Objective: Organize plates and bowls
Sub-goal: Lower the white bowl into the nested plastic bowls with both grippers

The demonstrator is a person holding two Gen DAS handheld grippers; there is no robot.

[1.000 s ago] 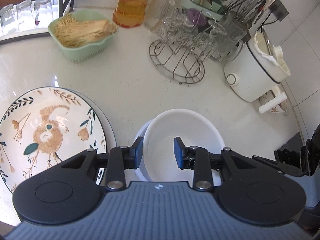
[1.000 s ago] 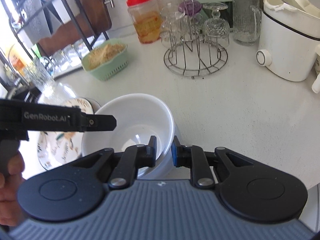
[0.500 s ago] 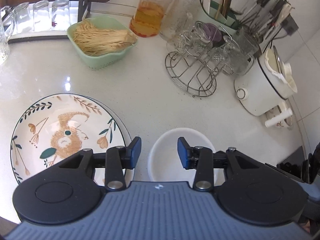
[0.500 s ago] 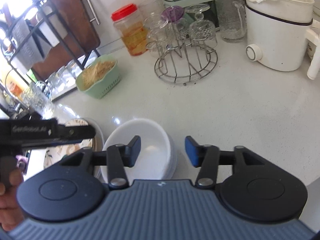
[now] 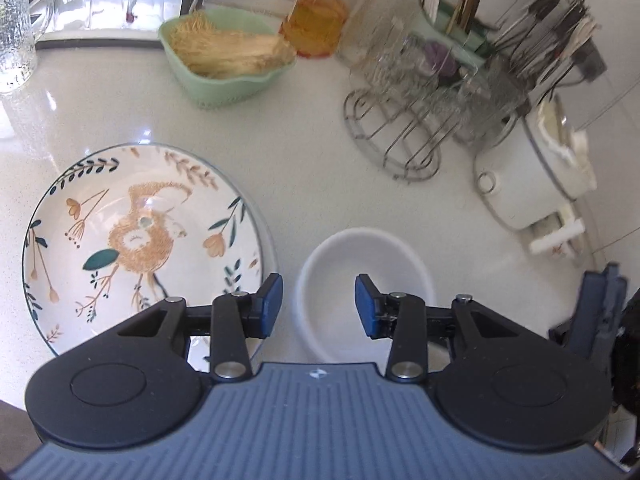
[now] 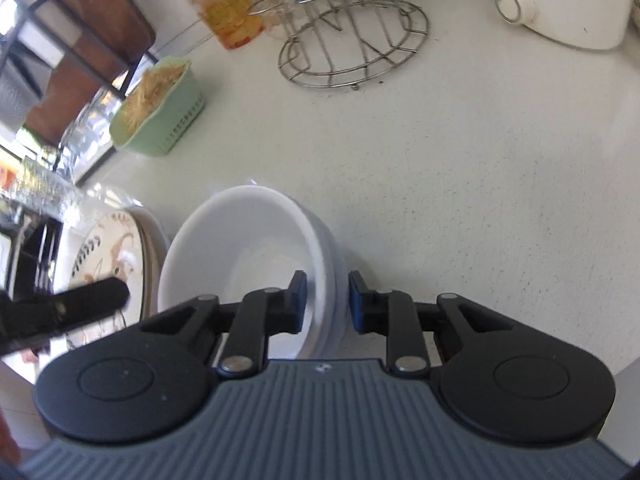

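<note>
A stack of white bowls point(image 5: 362, 276) stands on the white counter, also in the right wrist view point(image 6: 248, 256). Left of it lies a flower-painted plate point(image 5: 136, 240) on a stack of plates, seen edge-on in the right wrist view point(image 6: 108, 248). My left gripper point(image 5: 319, 306) is open and empty, held above the gap between plate and bowls. My right gripper point(image 6: 324, 302) has its jaws on either side of the bowl stack's right rim, narrowly spaced; I cannot tell whether the pads press it.
A green basket of noodles point(image 5: 224, 56), a red-lidded jar point(image 5: 320, 12), a wire rack with glasses point(image 5: 404, 120) and a white cooker point(image 5: 528, 176) stand at the back. Glasses and a jug point(image 5: 16, 28) stand far left.
My left gripper lifted and drew back from the bowls, staying open. My right gripper opened, then came back down and narrowed over the bowl stack's right rim.
</note>
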